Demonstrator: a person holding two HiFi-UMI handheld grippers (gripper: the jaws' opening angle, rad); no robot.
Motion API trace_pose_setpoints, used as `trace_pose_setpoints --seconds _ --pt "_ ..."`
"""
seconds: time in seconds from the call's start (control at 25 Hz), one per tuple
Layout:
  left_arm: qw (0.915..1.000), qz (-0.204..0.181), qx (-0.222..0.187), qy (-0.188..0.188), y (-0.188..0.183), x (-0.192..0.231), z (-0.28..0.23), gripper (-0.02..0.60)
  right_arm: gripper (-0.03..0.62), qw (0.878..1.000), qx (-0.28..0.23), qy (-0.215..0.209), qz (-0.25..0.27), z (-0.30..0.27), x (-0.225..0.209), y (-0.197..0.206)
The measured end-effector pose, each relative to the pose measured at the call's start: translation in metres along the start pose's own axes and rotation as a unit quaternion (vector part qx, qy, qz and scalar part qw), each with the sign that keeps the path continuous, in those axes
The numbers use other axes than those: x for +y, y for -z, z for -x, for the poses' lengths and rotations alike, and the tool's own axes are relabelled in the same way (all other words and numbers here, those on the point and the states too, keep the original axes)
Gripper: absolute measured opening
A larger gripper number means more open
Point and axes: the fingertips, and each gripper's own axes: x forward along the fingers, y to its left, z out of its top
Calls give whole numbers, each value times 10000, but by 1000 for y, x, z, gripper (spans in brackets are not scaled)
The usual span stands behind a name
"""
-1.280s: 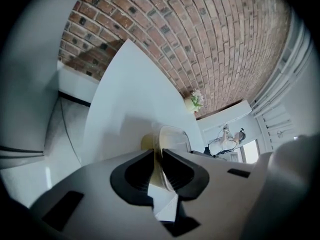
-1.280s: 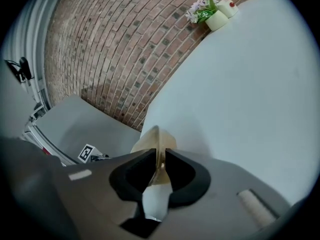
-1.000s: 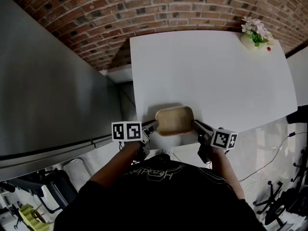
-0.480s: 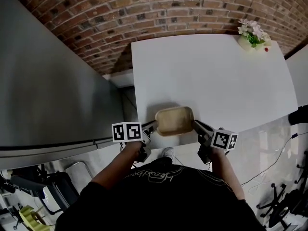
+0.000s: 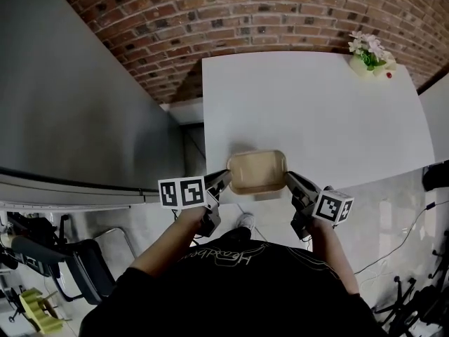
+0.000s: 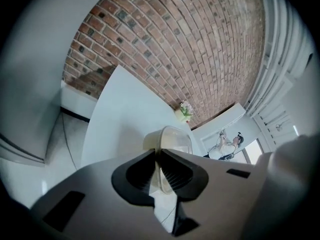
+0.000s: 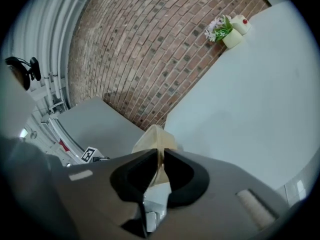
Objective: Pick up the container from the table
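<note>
A tan, shallow plastic container (image 5: 257, 172) hangs just above the near edge of the white table (image 5: 316, 104), held between both grippers. My left gripper (image 5: 223, 181) pinches its left rim; its jaws have just been closing, with the thin rim between the pads. In the left gripper view the container (image 6: 172, 140) sticks out past the left gripper (image 6: 157, 154). My right gripper (image 5: 289, 180) is shut on the right rim. The right gripper view shows the container (image 7: 155, 136) edge-on, clamped in the right gripper (image 7: 161, 156).
A pot of flowers (image 5: 368, 48) stands at the table's far right corner, with a small red thing beside it. A large grey cabinet (image 5: 70, 118) fills the left side. A brick wall (image 5: 280, 12) runs behind the table. A chair (image 5: 70, 272) stands at the lower left.
Both grippers have risen together with the container, which now hangs off the table top above its own shadow at the near edge.
</note>
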Motion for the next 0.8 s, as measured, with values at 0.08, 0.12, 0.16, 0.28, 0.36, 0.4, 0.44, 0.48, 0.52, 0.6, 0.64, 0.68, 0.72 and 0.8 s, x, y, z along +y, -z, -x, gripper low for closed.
trace_pose_setpoints --seconds 0.08,0.12,0.16,0.28,0.36,0.4,0.44,0.48,0.52,0.6,0.64,0.68,0.72,0.8 --pt "9999 -30 -120 56 2 -10 10 43 48 9999 -53 -60 71 9 8 -1" --pt "9998 -48 -181 85 4 -16 15 43 48 9998 -82 -86 127 14 13 -1" --pt "9996 -76 -243 105 6 -21 20 43 48 9997 -107 -94 205 19 18 -2" --pt "9987 -251 -422 126 13 -40 36 43 48 9989 -190 -163 387 36 37 -2" --pt "9978 -362 -537 161 17 -53 46 43 48 9982 -292 -289 447 48 50 -2" --pt "9972 -413 -596 187 20 -60 51 43 48 9976 -345 -340 493 55 57 -2" --pt "9965 -466 -658 214 23 -66 56 43 48 9970 -396 -384 549 61 63 -2" --pt "9957 -520 -723 240 25 -72 61 43 48 9962 -444 -428 608 67 69 -2" --pt "9949 -571 -788 267 28 -79 67 43 48 9955 -488 -477 664 73 76 -1" --pt "9932 -659 -907 324 34 -91 78 43 48 9938 -578 -587 742 86 89 1" --pt "9923 -701 -962 355 37 -97 84 43 48 9930 -626 -643 771 92 96 2" --pt "9913 -748 -1016 381 41 -103 89 43 48 9921 -669 -685 808 99 103 3" --pt "9902 -804 -1071 393 44 -109 95 43 48 9913 -707 -712 852 106 108 5" --pt "9877 -946 -1193 363 51 -120 107 43 48 9898 -793 -732 926 119 118 8"
